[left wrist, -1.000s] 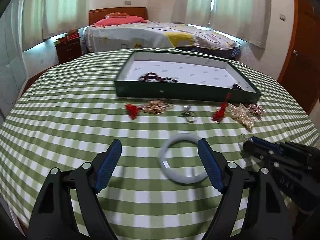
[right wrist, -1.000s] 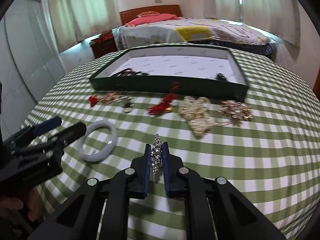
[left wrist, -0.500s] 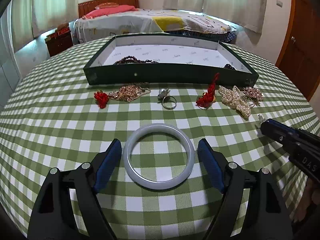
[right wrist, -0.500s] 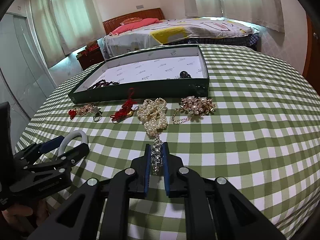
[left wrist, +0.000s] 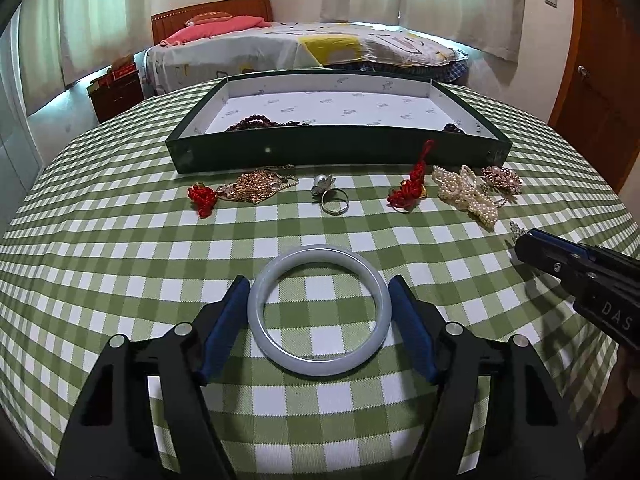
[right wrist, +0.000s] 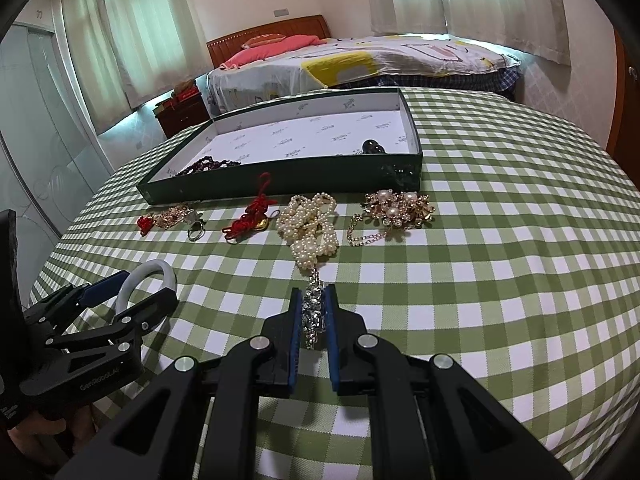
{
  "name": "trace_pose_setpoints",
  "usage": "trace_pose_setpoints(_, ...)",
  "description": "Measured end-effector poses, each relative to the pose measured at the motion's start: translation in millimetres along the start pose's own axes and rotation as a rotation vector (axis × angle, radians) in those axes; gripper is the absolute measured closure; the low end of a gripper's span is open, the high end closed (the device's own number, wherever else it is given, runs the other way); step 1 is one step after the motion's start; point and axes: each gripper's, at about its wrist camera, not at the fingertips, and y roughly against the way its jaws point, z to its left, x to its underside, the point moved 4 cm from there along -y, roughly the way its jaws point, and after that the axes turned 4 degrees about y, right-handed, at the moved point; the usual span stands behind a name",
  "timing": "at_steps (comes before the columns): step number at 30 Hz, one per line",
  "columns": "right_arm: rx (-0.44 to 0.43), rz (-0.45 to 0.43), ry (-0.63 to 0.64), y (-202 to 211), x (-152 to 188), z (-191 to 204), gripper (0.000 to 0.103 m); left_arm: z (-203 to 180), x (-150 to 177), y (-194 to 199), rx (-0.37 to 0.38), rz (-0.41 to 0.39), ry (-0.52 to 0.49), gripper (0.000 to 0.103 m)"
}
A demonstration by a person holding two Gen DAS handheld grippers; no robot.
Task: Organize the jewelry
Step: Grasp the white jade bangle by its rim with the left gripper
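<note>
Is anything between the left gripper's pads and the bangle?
Nothing visible. The bangle lies flat on the tablecloth between the closing pads of the left gripper, with only bare cloth in the narrow gaps on either side.

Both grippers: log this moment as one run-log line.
left gripper: closing around pale jade-like bangle, on checked tablecloth | right gripper: shut on sparkly rhinestone piece | green tray: dark beads inside
</note>
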Motion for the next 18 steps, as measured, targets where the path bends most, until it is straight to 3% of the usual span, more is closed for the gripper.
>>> trace_pose_setpoints(11, -0.003, -0.032, 0.018, 9.1, -10.5, 7.5, 0.091, 1.4, -21.3, 24.9, -0.002, -0.089, -0.022, 0.034)
trace_pose_setpoints(18, -0.013, -0.099, 0.029, 17.4, -53.8, 11.0, 0.091, 3.8, -64.1, 33.4, 0.014, -0.152, -0.019, 0.034)
